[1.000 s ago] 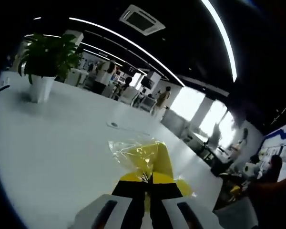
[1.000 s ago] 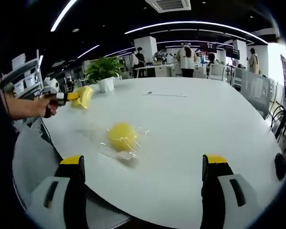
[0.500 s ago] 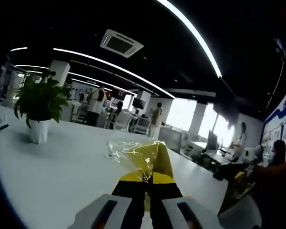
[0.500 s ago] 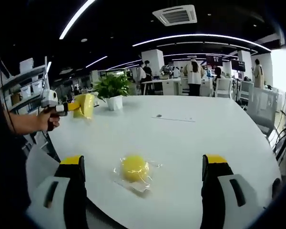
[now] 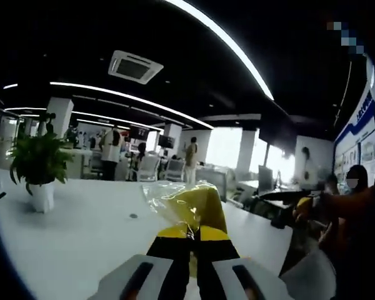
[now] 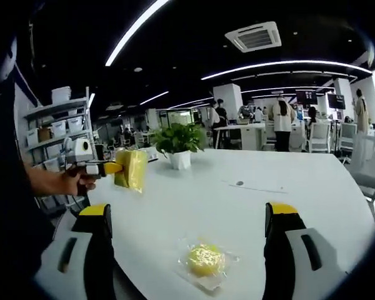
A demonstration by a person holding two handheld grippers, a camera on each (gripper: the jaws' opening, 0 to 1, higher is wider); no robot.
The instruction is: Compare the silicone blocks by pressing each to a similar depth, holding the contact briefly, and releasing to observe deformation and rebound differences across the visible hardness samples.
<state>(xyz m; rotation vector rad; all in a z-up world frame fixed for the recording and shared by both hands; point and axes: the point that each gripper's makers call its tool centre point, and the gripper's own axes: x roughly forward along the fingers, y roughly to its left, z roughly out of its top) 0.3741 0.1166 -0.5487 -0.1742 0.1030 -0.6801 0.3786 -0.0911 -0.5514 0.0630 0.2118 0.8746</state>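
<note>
Above the white round table (image 6: 250, 200), left gripper (image 5: 194, 234) clamped on yellow wedge-shaped silicone block in clear wrap (image 5: 190, 206), right gripper (image 6: 187, 219) spread wide over round yellow wrapped silicone block (image 6: 204, 259), not yet pressed.

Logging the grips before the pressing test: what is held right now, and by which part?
The left tongs pinch a yellow block in clear wrap at its near edge. The right tongs are open, holding nothing.

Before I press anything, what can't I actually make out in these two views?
- Left gripper view: the wrapped yellow block in the left tool; its lower part is hidden by the closed jaws.
- Right gripper view: the round yellow block on the table; wrapper glare hides surface dents.
- Hardness labels: too small.
</note>
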